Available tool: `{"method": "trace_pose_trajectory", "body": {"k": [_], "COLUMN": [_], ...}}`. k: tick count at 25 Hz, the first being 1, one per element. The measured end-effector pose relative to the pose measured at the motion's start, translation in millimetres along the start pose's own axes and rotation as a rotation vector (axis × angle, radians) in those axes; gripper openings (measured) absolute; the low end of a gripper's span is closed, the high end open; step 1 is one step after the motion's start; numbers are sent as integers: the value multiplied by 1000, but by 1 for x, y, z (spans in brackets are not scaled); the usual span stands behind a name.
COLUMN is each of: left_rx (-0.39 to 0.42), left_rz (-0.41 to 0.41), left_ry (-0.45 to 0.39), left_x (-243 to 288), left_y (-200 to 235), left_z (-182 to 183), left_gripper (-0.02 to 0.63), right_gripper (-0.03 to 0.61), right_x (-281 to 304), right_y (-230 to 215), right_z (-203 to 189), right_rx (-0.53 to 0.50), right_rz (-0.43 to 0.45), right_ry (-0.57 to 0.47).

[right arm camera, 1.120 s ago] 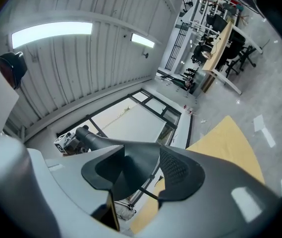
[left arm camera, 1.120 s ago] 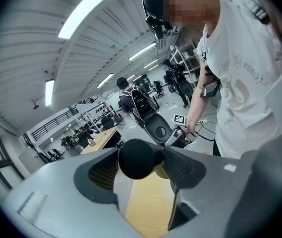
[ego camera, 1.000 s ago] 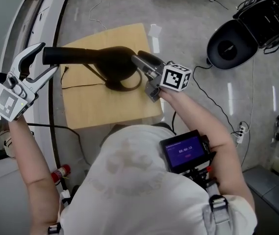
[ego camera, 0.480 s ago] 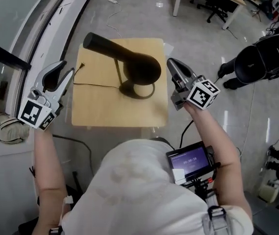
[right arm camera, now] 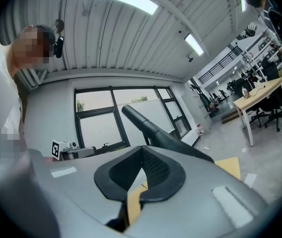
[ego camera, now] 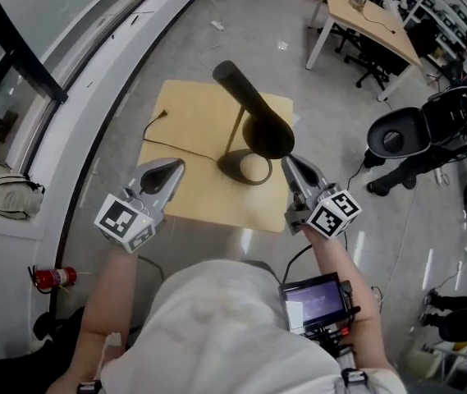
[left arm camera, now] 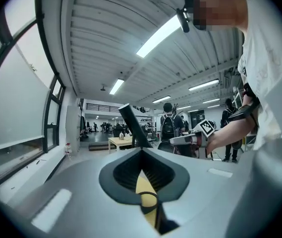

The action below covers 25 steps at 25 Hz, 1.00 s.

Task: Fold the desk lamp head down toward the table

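Observation:
The black desk lamp stands on a small wooden table (ego camera: 185, 113), its long head (ego camera: 254, 113) slanting up over its round base (ego camera: 245, 169). A thin cable (ego camera: 176, 146) runs left from the base. My left gripper (ego camera: 176, 165) is shut and empty at the table's near left edge, clear of the lamp. My right gripper (ego camera: 286, 163) is shut and empty just right of the base, below the head's wide end. In the left gripper view the lamp head (left arm camera: 132, 127) rises beyond the closed gripper (left arm camera: 141, 151). The right gripper view shows the lamp head (right arm camera: 153, 128) beyond the closed gripper (right arm camera: 141, 150).
A curved white ledge and windows run along the left, with a bag (ego camera: 3, 195) and a fire extinguisher (ego camera: 52, 279) below. A black chair (ego camera: 414, 138) and a wooden desk (ego camera: 364, 19) stand to the right. A small screen (ego camera: 319, 298) hangs at the person's chest.
Both grippers were open a second ago and are now shut. The left one swung in to the table's near edge; the right one drew back from the lamp.

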<state>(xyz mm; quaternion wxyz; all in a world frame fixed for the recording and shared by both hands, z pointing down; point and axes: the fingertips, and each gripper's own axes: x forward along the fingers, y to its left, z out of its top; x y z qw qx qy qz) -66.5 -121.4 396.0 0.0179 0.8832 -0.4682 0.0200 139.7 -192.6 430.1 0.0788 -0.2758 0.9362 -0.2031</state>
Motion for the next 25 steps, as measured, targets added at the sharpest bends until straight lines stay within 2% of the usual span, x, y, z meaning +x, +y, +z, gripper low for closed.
{"method": "trace_pose_trajectory", "body": {"k": [6,17,25], "left_rx": [-63,-80,-109], "left_rz": [-22,-75,-62], "left_ry": [28,21,17], "left_x": [-27,-34,-51], "left_y": [-14,-33,-46], "left_z": [-36,-45,-51], "left_gripper": [2,2,2], "right_gripper": [12,12,12], "right_x": [-10,-23,-37], "right_y": [41,71,86], "right_z": [-38,-54,-70], "right_rx": [-14,-29,-7], "right_rz": [-26,-61,-81], "right_ry": [45,68,85]}}
